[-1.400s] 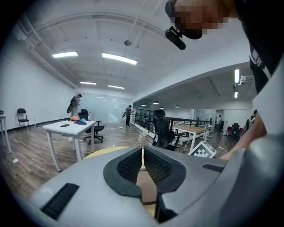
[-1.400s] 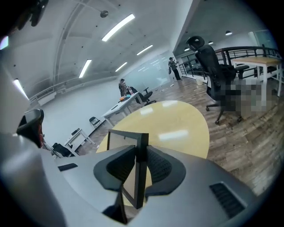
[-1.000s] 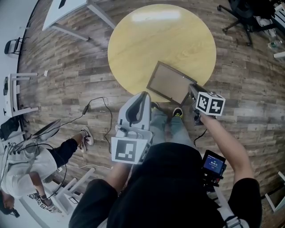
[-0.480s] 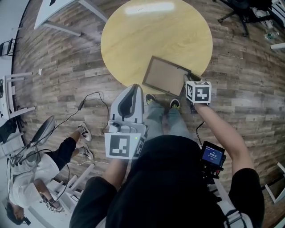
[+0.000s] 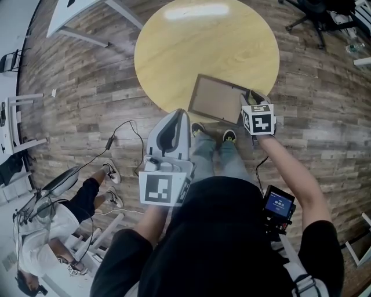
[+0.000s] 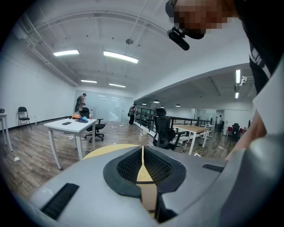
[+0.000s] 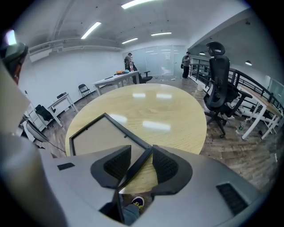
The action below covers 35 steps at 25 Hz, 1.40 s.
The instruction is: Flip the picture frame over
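The picture frame, a dark rim around a beige panel, lies on the round yellow table at its near edge. My right gripper is at the frame's right side. In the right gripper view the frame's dark edge runs between the jaws of that gripper, which are opening; the left pad stands clear of the edge. The frame's near corner hangs past the table rim. My left gripper hovers short of the table's near rim, shut with nothing in it.
The person's shoes stand under the table's near rim. A cable trails over the wooden floor at the left, beside a seated person. A white table is at the far left and an office chair at the far right.
The right gripper has rolled, its marker cube now facing the camera squarely, and its jaws have spread. The frame lies flatter and lower on the table. The left gripper stayed put.
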### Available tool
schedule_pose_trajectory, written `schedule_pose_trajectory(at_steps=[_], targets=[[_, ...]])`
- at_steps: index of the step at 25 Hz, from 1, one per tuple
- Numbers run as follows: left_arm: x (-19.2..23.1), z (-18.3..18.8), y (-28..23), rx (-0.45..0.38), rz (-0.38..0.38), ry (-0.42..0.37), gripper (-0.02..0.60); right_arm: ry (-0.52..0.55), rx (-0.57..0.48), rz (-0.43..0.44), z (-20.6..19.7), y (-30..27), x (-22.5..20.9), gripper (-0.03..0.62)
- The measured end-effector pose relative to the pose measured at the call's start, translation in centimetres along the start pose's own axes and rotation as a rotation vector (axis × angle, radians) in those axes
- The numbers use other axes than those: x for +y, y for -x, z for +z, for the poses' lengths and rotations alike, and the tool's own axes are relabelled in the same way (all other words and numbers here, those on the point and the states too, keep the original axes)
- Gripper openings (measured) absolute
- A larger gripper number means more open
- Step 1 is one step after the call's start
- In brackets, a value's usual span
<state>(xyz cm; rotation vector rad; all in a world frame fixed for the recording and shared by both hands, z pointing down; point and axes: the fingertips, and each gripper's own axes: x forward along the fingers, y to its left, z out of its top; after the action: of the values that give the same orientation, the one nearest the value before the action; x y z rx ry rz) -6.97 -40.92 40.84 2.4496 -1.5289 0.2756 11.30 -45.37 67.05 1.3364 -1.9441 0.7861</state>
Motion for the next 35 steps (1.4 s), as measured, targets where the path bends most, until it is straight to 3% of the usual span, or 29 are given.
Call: schedule_pose_trajectory(at_steps=[6,15,18,21,25,28,35], targets=[[0.5,0.6,1.1,-0.023,-0.019,-0.004,0.031,0.097,-0.106,-0.005,3.1,2.1,1.7,0.155],[-2.9,4.3,1.5,-0.124,-0.063,-0.039,0.031,0.346,-0.522,0.024,14.1,15.0,5.8,0.153],[-4.4,5.8,2.6,-0.150,-0.067,-0.043,0.031,0.359,-0.627,0.045,16.4,20.0,7.2,0.147],[-5.8,6.7,3.3,-0.185,-0.077,-0.048,0.031,0.325,-0.706,0.045,17.4,23.7,7.0,0.089],[-7.9,7.4,3.8,-0.207,-0.097,-0.060,0.031,0.333,-0.728,0.146,16.4,26.5,7.8,0.020],[-9.3,7.4,4.1,-0.210,-0.115,-0.069,0.031,0.291,-0.717,0.253,14.8,27.7,8.4,0.018],[-10.1,7.7,4.0,-0.175,-0.090,-0.058,0.031,0.318,-0.729,0.250,14.1,28.9,8.1,0.018]])
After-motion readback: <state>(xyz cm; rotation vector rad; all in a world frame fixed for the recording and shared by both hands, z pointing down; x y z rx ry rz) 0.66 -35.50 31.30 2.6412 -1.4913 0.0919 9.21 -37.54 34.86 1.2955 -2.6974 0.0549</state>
